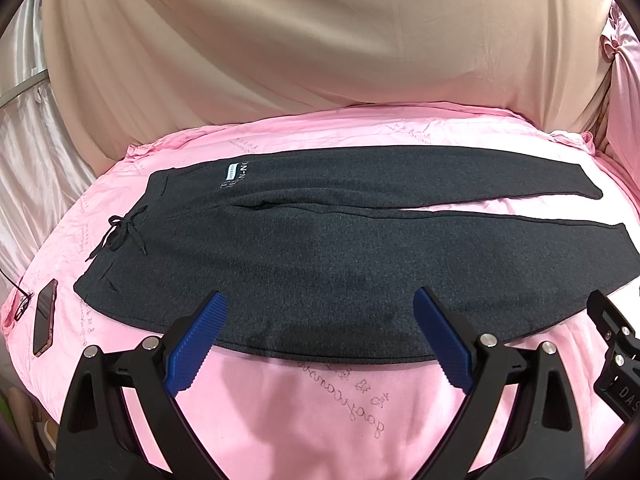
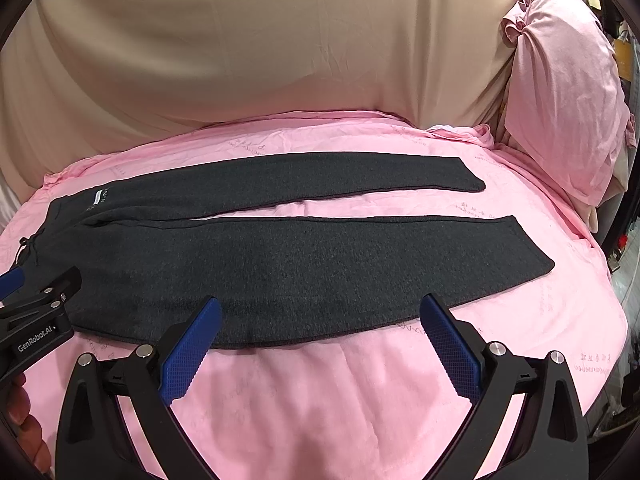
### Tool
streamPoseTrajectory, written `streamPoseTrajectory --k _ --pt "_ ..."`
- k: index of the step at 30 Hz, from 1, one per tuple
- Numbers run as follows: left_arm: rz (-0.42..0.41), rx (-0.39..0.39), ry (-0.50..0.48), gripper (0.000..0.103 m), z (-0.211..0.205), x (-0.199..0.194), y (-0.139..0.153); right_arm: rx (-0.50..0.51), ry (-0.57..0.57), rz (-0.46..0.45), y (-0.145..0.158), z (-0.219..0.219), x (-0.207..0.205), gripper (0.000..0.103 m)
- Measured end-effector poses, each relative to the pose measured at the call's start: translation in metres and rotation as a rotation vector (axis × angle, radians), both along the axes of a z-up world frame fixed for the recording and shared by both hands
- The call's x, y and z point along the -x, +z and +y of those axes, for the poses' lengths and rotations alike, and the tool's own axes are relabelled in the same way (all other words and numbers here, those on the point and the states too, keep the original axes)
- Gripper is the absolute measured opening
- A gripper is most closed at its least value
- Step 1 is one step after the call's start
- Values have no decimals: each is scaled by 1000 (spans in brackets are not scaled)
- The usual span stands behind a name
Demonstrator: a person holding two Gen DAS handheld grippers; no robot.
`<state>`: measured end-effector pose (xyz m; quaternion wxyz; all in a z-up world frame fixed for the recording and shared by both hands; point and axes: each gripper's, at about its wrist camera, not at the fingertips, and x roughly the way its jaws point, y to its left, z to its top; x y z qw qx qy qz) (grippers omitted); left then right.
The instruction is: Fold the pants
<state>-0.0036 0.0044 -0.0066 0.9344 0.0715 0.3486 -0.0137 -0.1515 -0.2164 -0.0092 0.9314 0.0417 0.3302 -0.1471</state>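
Dark grey pants (image 1: 320, 248) lie flat on the pink bed sheet (image 1: 320, 400), waistband with a tied drawstring (image 1: 120, 232) at the left, both legs stretched to the right and slightly apart. They also show in the right wrist view (image 2: 304, 272). My left gripper (image 1: 320, 304) is open, its blue pads above the near edge of the pants by the hip. My right gripper (image 2: 320, 308) is open above the near edge of the near leg. Neither holds anything. Part of the right gripper's body (image 1: 616, 344) shows at the left wrist view's right edge.
A phone in a pink case (image 1: 45, 322) and glasses (image 1: 22, 304) lie on the sheet left of the waistband. A beige cloth (image 1: 320, 40) hangs behind the bed. A pink pillow (image 2: 568, 92) stands at the far right.
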Motion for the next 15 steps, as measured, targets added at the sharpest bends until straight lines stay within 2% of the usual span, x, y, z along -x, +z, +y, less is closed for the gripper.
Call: streamPoseTrajectory --k 15 --pt "11 -1 3 92 0 -5 -5 -4 2 5 -6 0 -4 98"
